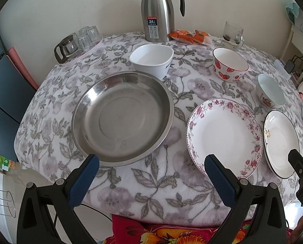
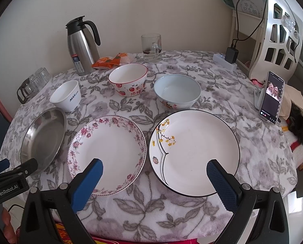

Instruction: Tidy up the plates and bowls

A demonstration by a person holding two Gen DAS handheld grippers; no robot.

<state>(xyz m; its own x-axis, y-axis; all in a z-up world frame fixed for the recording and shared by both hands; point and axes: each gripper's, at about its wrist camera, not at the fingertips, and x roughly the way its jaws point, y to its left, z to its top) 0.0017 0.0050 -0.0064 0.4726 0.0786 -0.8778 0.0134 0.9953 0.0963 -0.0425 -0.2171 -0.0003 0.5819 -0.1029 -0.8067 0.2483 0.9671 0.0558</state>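
Note:
A steel plate (image 1: 122,118) lies at the left, a flower-rimmed plate (image 1: 224,134) in the middle and a black-rimmed white plate (image 2: 194,152) at the right. Behind them stand a white square bowl (image 1: 151,60), a strawberry bowl (image 1: 229,64) and a pale blue bowl (image 2: 176,92). My left gripper (image 1: 151,162) is open and empty, above the table's near edge between the steel and flowered plates. My right gripper (image 2: 154,167) is open and empty, over the near rims of the flowered and black-rimmed plates.
A steel thermos jug (image 1: 157,12), orange snack packets (image 1: 189,35) and a glass mug (image 1: 232,34) stand at the back. Upturned glasses and a glass pot (image 1: 68,45) are at the back left. A phone on a stand (image 2: 271,97) is at the right.

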